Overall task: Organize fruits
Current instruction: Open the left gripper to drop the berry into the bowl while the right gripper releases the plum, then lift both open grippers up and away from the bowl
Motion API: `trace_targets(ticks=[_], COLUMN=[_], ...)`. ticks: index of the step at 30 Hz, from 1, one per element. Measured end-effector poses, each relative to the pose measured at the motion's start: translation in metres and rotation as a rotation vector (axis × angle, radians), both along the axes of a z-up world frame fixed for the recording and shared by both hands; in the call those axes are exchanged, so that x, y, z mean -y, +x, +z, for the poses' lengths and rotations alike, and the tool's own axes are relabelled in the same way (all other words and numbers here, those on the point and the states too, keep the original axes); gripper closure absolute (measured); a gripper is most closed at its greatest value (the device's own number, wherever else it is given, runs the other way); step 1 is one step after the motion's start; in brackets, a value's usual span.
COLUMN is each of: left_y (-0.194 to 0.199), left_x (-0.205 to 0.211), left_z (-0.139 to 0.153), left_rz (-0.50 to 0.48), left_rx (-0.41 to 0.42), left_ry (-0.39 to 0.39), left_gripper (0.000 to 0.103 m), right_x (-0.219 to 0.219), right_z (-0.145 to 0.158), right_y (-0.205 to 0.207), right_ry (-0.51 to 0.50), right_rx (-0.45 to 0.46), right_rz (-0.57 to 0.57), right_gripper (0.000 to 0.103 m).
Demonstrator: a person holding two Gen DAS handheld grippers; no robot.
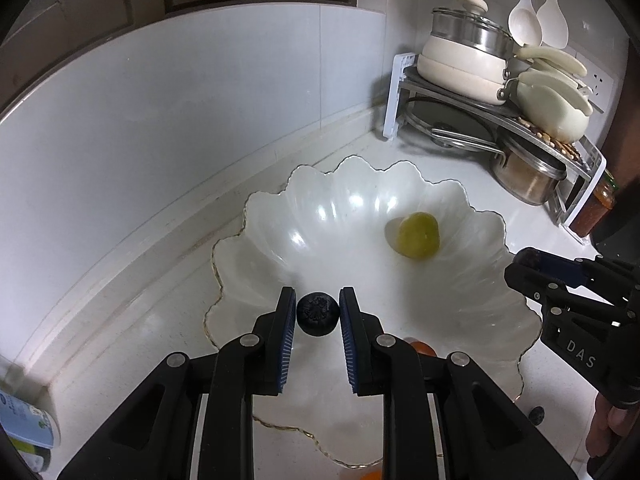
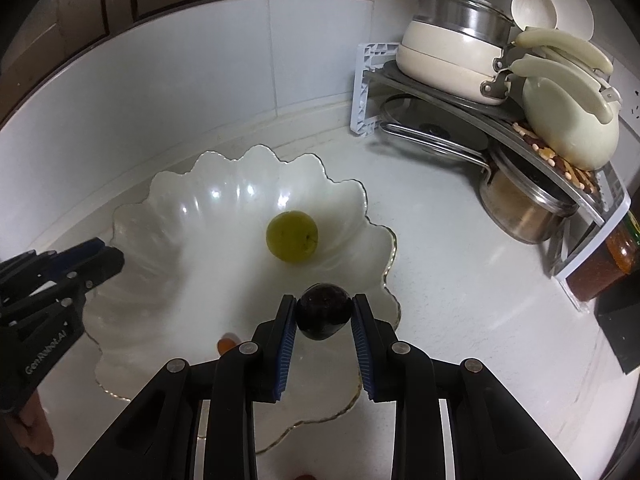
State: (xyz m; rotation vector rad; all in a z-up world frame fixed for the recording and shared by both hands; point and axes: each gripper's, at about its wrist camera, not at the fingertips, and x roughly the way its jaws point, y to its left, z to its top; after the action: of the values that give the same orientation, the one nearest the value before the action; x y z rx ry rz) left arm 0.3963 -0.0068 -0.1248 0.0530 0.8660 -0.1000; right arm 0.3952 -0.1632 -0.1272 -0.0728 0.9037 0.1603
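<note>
Your left gripper (image 1: pixel 318 312) is closed to a narrow gap on a blueberry (image 1: pixel 317 314); both blue pads touch the berry's sides. The berry hangs above the near left part of the white scalloped bowl (image 1: pixel 256 216), which stands on the white counter (image 1: pixel 168 312) close to the tiled wall (image 1: pixel 160 120).

Inside the bowl, right of its centre, lies one green grape (image 1: pixel 418 235). It rests on the bowl's inner surface, apart from both grippers.

Your right gripper (image 2: pixel 324 316) is closed on a dark grape (image 2: pixel 323 315), held between the two pads at their tips. It hangs above the near right rim of the bowl (image 2: pixel 132 216). In the left wrist view, the right gripper enters from the right edge, level with that rim.

An orange fruit (image 2: pixel 226 343) shows partly behind the gripper's left finger; whether it lies in the bowl cannot be determined.

At the far right, a corner rack (image 2: pixel 372 92) carries stacked cream pots (image 2: pixel 448 64). A steel pot (image 2: pixel 524 208) stands beneath it. A jar (image 2: pixel 608 268) stands beside the rack.
</note>
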Motion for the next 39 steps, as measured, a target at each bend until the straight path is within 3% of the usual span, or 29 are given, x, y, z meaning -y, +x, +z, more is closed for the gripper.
trace_targets(ticks=[2,5,7,9,11,15,39], left_y=[-0.001,-0.003,-0.005,-0.006,-0.008,-0.012,-0.051], left_x=[-0.001,-0.003,-0.003,-0.003,-0.003,-0.003,0.009], left_z=[0.001,0.002,0.003,0.004,0.006,0.012,0.04], left_rz=[0.008,0.015,0.016,0.017,0.022,0.03,0.018], left_rx=[-0.002,0.003,0.005,0.008,0.016,0.029,0.075], left_ry=[0.008,0.01,0.013,0.015,0.015,0.024,0.034], left_gripper=[0.068,0.058,0.056,0.054,0.045,0.037,0.036], right_x=[-0.001,0.0,0.001,0.0,0.0,-0.001,0.014], right_z=[0.0,0.002,0.003,0.005,0.007,0.011,0.041], right_y=[0.001,0.0,0.0,-0.001,-0.003,-0.006,-0.045], right_ry=[-0.01,-0.008,-0.005,-0.008,-0.007,-0.007,0.008], right_rx=[-0.003,0.004,0.007,0.013,0.016,0.026,0.069], right_rz=[-0.002,-0.015,-0.017,-0.02,-0.02,-0.023,-0.042], right_gripper=[0.071,0.058,0.052,0.051,0.049,0.047,0.047])
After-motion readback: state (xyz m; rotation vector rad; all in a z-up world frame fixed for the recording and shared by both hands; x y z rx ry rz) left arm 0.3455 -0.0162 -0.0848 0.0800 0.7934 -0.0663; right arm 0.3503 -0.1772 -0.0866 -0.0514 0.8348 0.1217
